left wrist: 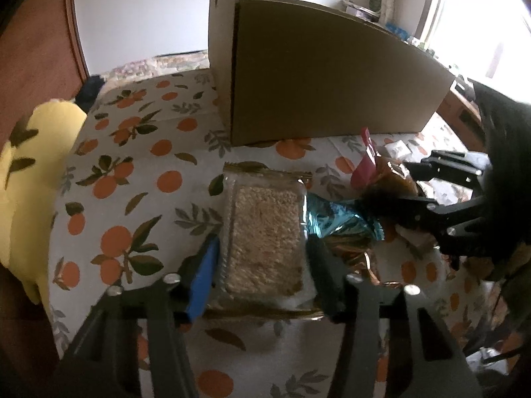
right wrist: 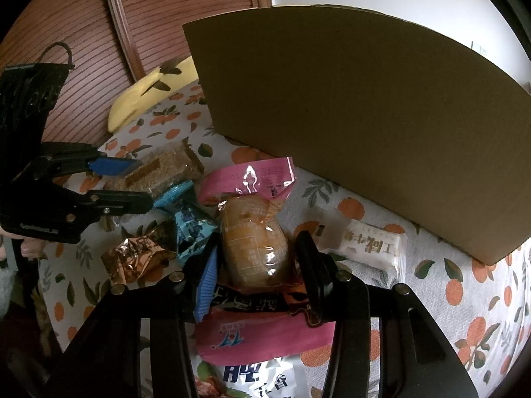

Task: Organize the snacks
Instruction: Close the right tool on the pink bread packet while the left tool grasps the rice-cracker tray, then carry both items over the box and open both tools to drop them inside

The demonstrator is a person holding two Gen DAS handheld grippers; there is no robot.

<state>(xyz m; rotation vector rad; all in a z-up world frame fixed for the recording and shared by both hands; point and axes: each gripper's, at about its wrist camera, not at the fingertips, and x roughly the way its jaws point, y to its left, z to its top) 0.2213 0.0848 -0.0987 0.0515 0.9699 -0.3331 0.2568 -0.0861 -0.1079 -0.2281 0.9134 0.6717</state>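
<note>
- Clear-wrapped grain bar (left wrist: 265,232) lies flat on the orange-print tablecloth (left wrist: 126,179), in front of the cardboard box (left wrist: 325,76); the left gripper (left wrist: 262,258) straddles it, jaws set narrowly against its two long sides, the blue-padded finger (left wrist: 204,278) on one side and the black one on the other.
- Pink-and-clear packet holding a brown bun (right wrist: 254,242) sits between the jaws of the right gripper (right wrist: 255,262), which close in on its sides; the packet's pink top edge stands up toward the box.
- Blue foil candy (right wrist: 190,222) lies just beside the bun packet, between it and the grain bar, with a copper foil candy (right wrist: 136,258) near it.
- White wrapped cake with printed characters (right wrist: 371,243) rests close to the foot of the box, on the far side of the right gripper.
- Below the bun packet, another white snack bag with blue characters (right wrist: 255,378) shows under the gripper body.
- Yellow plush pillow (left wrist: 36,165) lies at the edge of the worktop, beside a reddish slatted wooden door (right wrist: 149,23).
</note>
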